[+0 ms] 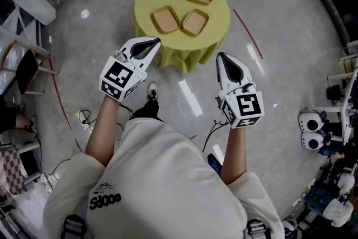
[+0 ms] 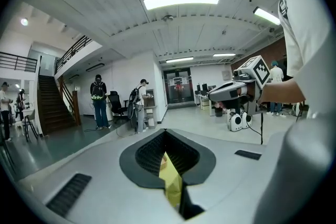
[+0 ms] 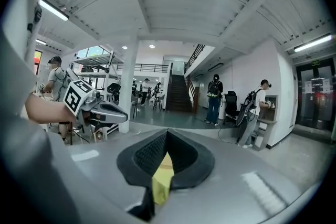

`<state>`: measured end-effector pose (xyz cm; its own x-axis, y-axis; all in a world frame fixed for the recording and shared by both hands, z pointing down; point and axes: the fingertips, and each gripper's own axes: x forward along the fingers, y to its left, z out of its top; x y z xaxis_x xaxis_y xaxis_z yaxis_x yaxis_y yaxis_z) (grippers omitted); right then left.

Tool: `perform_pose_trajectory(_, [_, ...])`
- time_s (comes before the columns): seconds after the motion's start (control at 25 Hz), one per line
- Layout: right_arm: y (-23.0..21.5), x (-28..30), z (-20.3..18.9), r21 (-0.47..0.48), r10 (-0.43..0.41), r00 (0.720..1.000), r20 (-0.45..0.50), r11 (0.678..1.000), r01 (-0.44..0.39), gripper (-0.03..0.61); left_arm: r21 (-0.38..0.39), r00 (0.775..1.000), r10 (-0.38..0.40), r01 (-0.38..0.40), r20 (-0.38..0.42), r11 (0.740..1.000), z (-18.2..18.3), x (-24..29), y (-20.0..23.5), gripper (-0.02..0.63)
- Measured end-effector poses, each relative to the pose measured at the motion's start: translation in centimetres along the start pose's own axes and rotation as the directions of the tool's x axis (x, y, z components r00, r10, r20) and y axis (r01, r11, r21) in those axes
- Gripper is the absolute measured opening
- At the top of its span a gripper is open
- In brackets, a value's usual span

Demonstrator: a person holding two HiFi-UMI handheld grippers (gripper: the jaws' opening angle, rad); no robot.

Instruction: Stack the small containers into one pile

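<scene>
On the person's cream sweatshirt [image 1: 168,176], toward its left sleeve, a dark print [image 1: 104,198] reads roughly "SJ000", the letters uncertain, under a small logo too blurred to name. Ahead of the sweatshirt, the marker cube [image 1: 118,78] on the left gripper [image 1: 155,41] and the marker cube [image 1: 246,111] on the right gripper [image 1: 220,56] bear black-and-white square codes, with no letters or numbers.

I read the tablecloth [image 1: 218,14] as matt yellow-green fabric, creased at the hem; containers [image 1: 165,19] matt tan, wood or pulp, can't tell; floor [image 1: 279,36] polished glossy grey; left gripper [image 1: 152,42] and right gripper [image 1: 220,56] smooth white plastic, pads [image 2: 151,152] ribbed matt black
</scene>
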<state>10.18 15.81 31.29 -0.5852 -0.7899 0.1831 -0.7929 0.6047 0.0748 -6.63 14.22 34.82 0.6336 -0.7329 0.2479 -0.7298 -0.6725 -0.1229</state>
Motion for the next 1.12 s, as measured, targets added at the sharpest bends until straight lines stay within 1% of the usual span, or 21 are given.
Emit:
perform_pose_trajectory(0.08, [-1.0, 2.1, 0.8, 0.000, -0.008, 1.000, -0.001, 1.000, 0.008, 0.008, 0.028, 1.000, 0.006, -0.006, -0.018, 1.000, 0.5, 1.5, 2.4, 0.005])
perform_pose_trajectory(0.16, [-2.0, 4.4, 1.5, -0.003, -0.018, 1.000, -0.002, 1.000, 0.018, 0.008, 0.038, 1.000, 0.012, -0.012, -0.020, 0.999, 1.1, 2.9, 4.9, 0.005])
perform_pose_trajectory(0.32, [-3.6, 8.5, 2.0, 0.003, -0.036, 0.999, -0.012, 0.999, 0.036, 0.008, 0.024, 1.000, 0.004, -0.003, -0.028, 1.000, 0.9, 5.6, 8.8, 0.005])
perform_pose_trajectory(0.52, [-6.0, 12.8, 2.3, 0.025, -0.060, 0.998, -0.028, 0.998, 0.060, 0.009, -0.001, 0.999, -0.015, 0.015, -0.041, 1.000, 0.1, 8.8, 12.4, 0.005])
perform_pose_trajectory(0.8, [-8.2, 18.1, 1.8, 0.017, -0.074, 0.995, -0.067, 0.997, 0.075, 0.009, -0.021, 0.998, -0.045, 0.044, -0.051, 0.999, -0.9, 12.6, 16.4, 0.005])
perform_pose_trajectory(0.96, [-9.5, 19.8, 0.9, 0.013, -0.081, 0.992, -0.096, 0.996, 0.083, 0.009, -0.032, 0.996, -0.061, 0.059, -0.066, 0.998, -1.7, 14.1, 17.8, 0.005])
perform_pose_trajectory(1.12, [-11.8, 20.9, 0.1, 0.038, -0.080, 0.990, -0.114, 0.996, 0.085, 0.009, -0.056, 0.996, -0.040, 0.036, -0.077, 0.998, -2.0, 15.8, 19.0, 0.005])
